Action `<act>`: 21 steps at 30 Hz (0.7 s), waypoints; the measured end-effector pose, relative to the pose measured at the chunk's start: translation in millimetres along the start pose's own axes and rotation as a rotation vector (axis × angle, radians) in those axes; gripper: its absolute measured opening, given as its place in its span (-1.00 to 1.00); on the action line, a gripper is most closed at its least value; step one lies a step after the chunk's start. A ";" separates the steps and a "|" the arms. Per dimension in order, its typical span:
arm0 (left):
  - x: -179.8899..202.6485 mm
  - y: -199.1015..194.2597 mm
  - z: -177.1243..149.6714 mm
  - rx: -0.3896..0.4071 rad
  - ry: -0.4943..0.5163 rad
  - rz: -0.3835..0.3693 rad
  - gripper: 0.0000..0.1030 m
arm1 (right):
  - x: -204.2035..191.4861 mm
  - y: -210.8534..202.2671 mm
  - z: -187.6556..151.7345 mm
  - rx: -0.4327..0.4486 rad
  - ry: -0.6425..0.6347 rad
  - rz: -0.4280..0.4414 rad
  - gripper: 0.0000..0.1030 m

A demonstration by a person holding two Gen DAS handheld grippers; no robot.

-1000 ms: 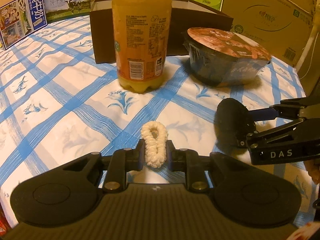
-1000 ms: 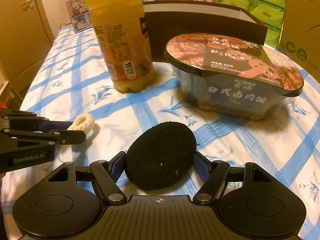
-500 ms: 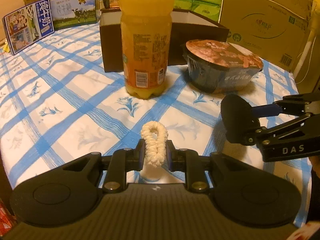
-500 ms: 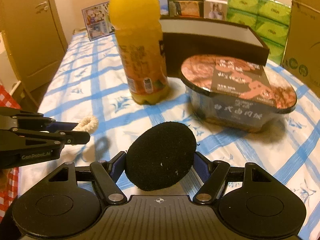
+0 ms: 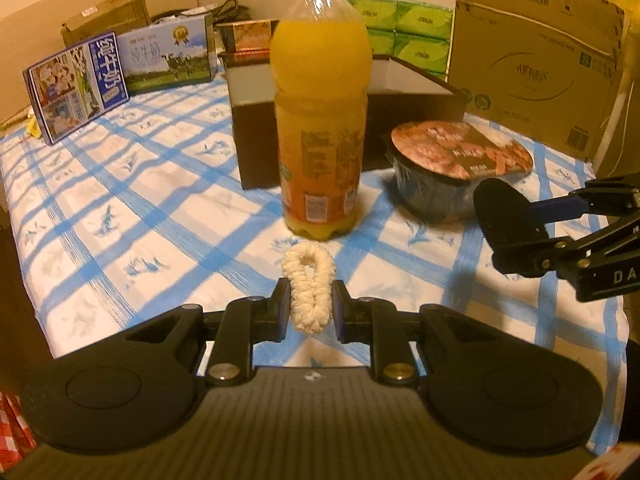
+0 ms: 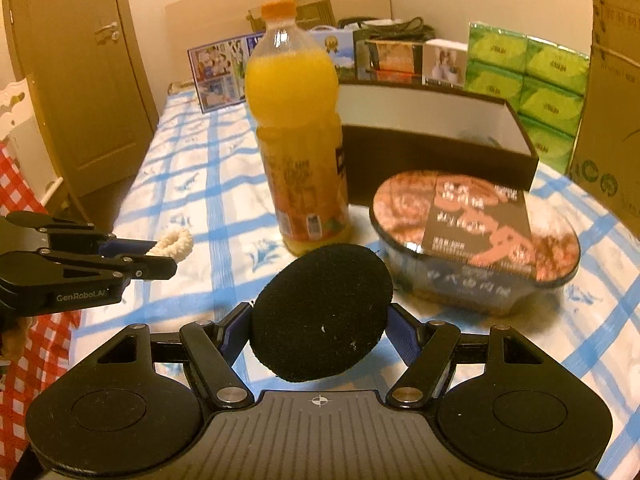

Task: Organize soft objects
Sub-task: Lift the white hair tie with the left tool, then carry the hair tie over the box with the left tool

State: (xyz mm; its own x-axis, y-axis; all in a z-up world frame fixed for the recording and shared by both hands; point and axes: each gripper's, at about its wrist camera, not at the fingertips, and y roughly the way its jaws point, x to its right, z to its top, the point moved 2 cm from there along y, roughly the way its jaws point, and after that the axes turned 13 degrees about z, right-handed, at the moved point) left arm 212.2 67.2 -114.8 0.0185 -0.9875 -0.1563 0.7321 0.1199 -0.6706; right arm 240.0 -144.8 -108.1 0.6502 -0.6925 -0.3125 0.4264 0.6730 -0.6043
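My left gripper (image 5: 308, 306) is shut on a cream fluffy hair scrunchie (image 5: 309, 280) and holds it above the blue-checked tablecloth; the scrunchie also shows in the right wrist view (image 6: 174, 242). My right gripper (image 6: 320, 328) is shut on a round black sponge pad (image 6: 320, 312), also held in the air; the pad shows at the right of the left wrist view (image 5: 506, 212). A dark open box with a pale inside (image 6: 432, 120) stands behind an orange juice bottle (image 5: 320, 120).
A sealed instant-food bowl (image 6: 476, 232) sits right of the bottle. Milk cartons (image 5: 76, 84), green tissue packs (image 6: 528, 80) and a large cardboard box (image 5: 536, 52) line the table's back. The table's near-left edge drops off, with red-checked cloth (image 6: 24, 352) below.
Both grippers have lifted and drawn back from the table with their objects, so the bottle, bowl and box now look lower and farther away.
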 end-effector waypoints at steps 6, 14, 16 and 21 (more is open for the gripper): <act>-9.0 -1.0 17.6 0.035 0.000 0.013 -0.63 | 9.7 -5.9 19.6 0.029 -0.017 0.001 0.39; -22.0 5.3 46.2 0.076 0.005 0.035 -0.63 | 28.2 -11.0 49.5 0.072 -0.030 -0.001 0.39; -25.6 8.0 53.4 0.084 0.005 0.038 -0.63 | 32.4 -11.0 56.8 0.080 -0.039 -0.006 0.39; -34.2 16.4 69.4 0.107 -0.002 0.046 -0.62 | 42.8 -9.7 75.5 0.103 -0.060 -0.015 0.39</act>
State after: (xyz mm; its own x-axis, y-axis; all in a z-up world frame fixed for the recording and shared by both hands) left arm 270.8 95.9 -70.2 0.0548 -0.9815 -0.1835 0.7990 0.1533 -0.5815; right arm 311.1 -161.4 -60.3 0.6780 -0.6883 -0.2579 0.4969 0.6878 -0.5292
